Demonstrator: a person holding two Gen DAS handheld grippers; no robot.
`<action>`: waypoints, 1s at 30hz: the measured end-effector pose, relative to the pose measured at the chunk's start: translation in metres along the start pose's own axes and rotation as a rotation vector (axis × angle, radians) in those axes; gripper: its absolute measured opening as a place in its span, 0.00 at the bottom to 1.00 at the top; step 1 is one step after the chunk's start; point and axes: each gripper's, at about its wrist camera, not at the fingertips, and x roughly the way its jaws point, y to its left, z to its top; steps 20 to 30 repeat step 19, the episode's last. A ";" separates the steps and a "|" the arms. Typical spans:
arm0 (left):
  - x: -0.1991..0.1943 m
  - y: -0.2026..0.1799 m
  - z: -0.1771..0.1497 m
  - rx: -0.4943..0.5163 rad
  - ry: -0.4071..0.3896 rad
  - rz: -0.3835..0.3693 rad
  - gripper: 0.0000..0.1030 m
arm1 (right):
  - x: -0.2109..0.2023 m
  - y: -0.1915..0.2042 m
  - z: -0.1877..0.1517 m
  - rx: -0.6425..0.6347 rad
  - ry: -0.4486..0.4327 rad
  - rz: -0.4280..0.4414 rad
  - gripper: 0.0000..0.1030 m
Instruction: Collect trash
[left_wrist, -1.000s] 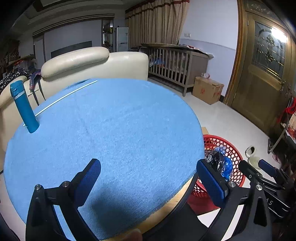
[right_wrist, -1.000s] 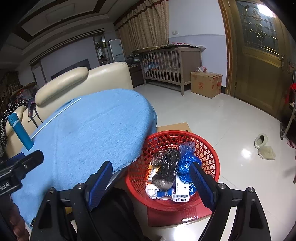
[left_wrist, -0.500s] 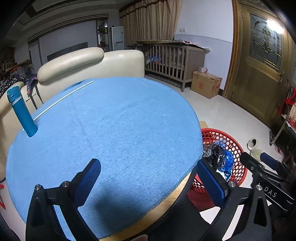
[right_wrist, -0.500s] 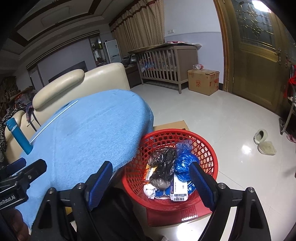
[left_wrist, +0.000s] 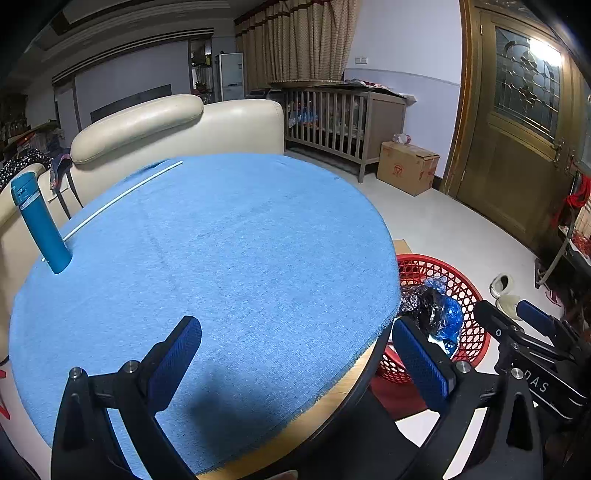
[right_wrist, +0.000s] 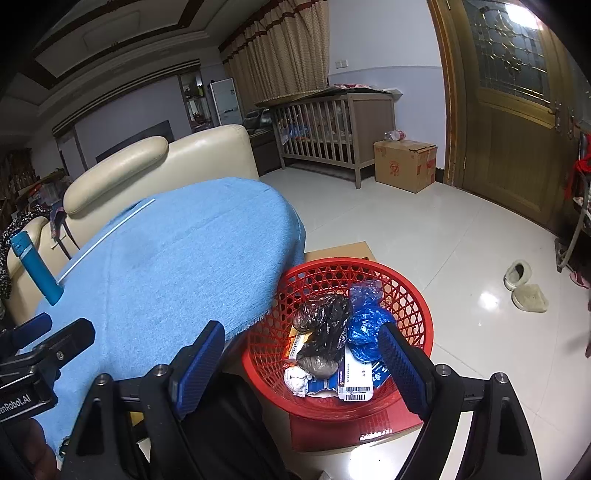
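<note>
A: Where is the trash?

B: All of it sits in the red basket (right_wrist: 417, 306) on the floor, just beside the round table's blue cloth (right_wrist: 177, 266). Inside lie a black bag (right_wrist: 325, 332), a blue bag (right_wrist: 365, 325), a crumpled white wad (right_wrist: 297, 380) and a flat packet with a barcode (right_wrist: 356, 384).

A: And the right gripper (right_wrist: 301, 363)?

B: It hangs above the basket's near side, tilted downward. Its jaws stand wide apart with nothing between the pads. The black bag and the barcode packet show in the gap between the fingers, lower down in the basket; neither pad touches them. The left pad overlaps the cloth's edge in the view, the right one overlaps the blue bag.

A: The left gripper (left_wrist: 295, 363)?

B: Over the near edge of the table, also spread wide and holding nothing. Between its fingers is only bare blue cloth (left_wrist: 221, 258). From its camera the basket (left_wrist: 465, 291) is off to the right, partly behind the table edge, with the black and blue bags visible in it.

A: Anything on the table?

B: A teal bottle (left_wrist: 38, 225) stands at the far left edge, and a thin white rod (left_wrist: 122, 199) lies on the cloth next to it. Both are well apart from either gripper. The right gripper's tips (left_wrist: 517, 325) show at the right edge of the left camera's view.
</note>
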 end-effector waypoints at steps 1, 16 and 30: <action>0.000 0.000 0.000 0.001 -0.001 0.000 1.00 | 0.000 0.000 0.000 0.000 -0.002 -0.004 0.85; -0.001 -0.005 -0.004 0.015 -0.003 -0.037 1.00 | 0.001 -0.004 -0.002 -0.007 0.001 -0.043 0.85; 0.000 -0.006 -0.004 0.017 0.008 -0.045 1.00 | 0.002 -0.003 -0.002 -0.009 0.004 -0.047 0.85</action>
